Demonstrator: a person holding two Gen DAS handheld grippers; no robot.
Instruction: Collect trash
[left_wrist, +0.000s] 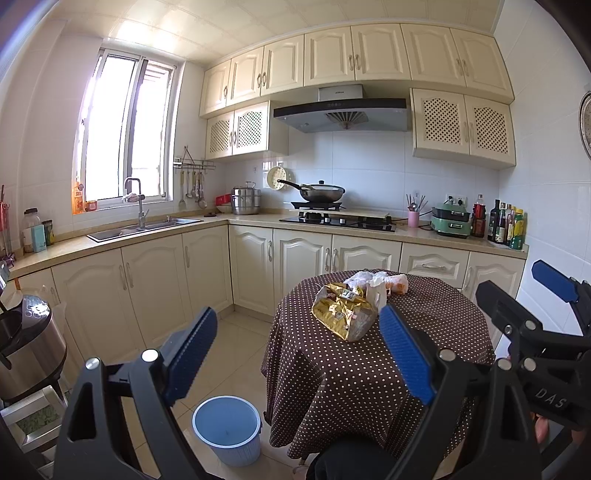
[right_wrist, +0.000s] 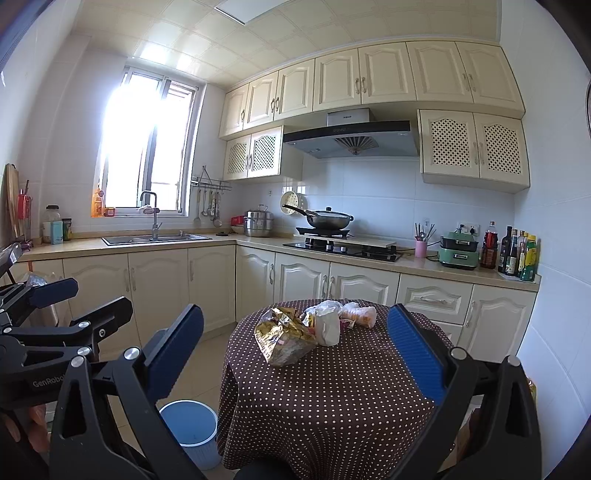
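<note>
Trash lies at the far side of a round table with a brown dotted cloth (left_wrist: 369, 373) (right_wrist: 332, 402). It is a crumpled gold bag (left_wrist: 343, 314) (right_wrist: 282, 339), a white paper bag (left_wrist: 376, 297) (right_wrist: 327, 328) and a clear wrapper with orange contents (left_wrist: 398, 283) (right_wrist: 361, 314). On the floor left of the table stands a blue bin (left_wrist: 227, 424) (right_wrist: 188, 424), with nothing in it. My left gripper (left_wrist: 299, 315) (right_wrist: 101, 293) is open, short of the gold bag. Above the table's near side my right gripper (right_wrist: 295, 312) (left_wrist: 509, 277) is open and holds nothing.
Cream cabinets and a counter with a sink (left_wrist: 144, 229) and a hob with a wok (right_wrist: 327, 218) run along the back and left. A steel cooker (left_wrist: 26, 343) stands at the near left. Tiled floor (left_wrist: 240, 332) lies between table and cabinets.
</note>
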